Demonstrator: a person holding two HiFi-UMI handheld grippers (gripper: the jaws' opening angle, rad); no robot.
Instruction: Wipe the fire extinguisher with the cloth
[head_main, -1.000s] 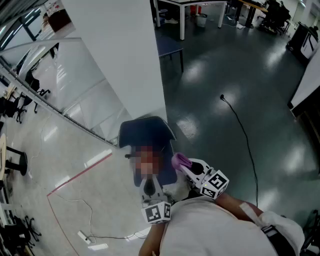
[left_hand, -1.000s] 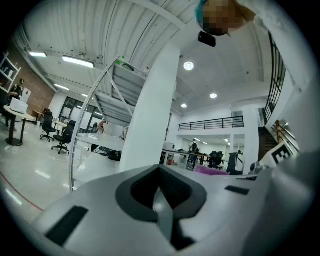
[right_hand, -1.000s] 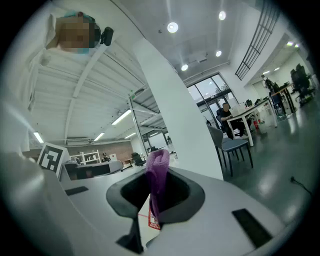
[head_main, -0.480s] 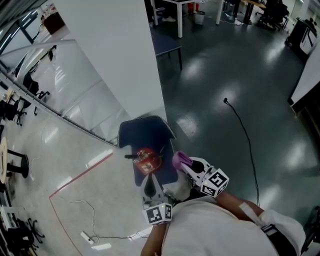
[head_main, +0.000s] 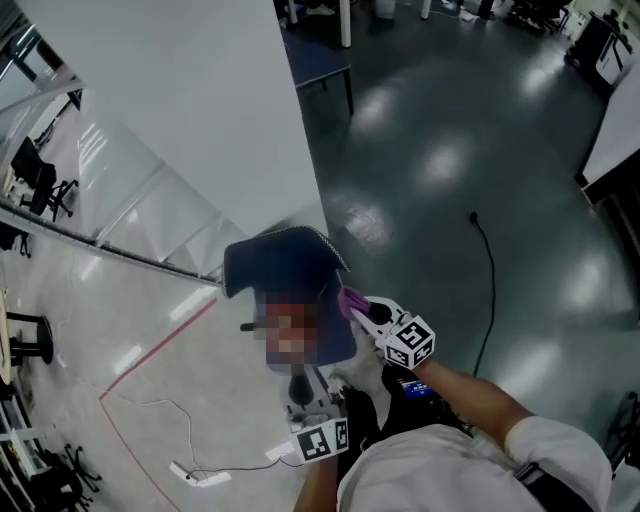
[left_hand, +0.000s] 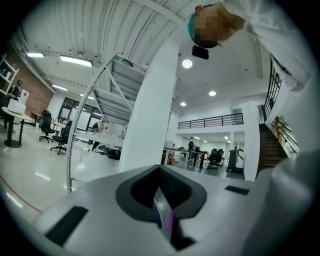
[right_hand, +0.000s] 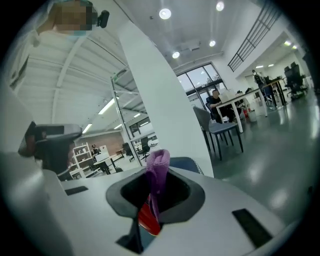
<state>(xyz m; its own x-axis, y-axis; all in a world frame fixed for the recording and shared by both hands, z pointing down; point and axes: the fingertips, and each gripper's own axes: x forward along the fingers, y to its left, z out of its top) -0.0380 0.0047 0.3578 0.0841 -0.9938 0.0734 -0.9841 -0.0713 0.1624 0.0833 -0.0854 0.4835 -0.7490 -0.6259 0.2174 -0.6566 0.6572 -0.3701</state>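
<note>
Right gripper view: the right claw (right_hand: 153, 202) pinches a bunched purple fabric cloth (right_hand: 158, 167) that stands up from the jaws at frame centre. Just below it shows the glossy red fire extinguisher (right_hand: 146, 220). To wipe well, I judge, press the cloth's free fold flat on the red body and drag along it with a firm pinch. The left claw (left_hand: 162, 217) is pressed together, seemingly empty. In the head view's centre, a dark blue padded chair seat (head_main: 275, 268) seems to carry the extinguisher. Counted: one cloth, one extinguisher, two claws, one seat.

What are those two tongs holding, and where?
The right tongs pinch the purple cloth partway along, with a bunched end poking out beyond them. The left tongs look closed and empty.
</note>
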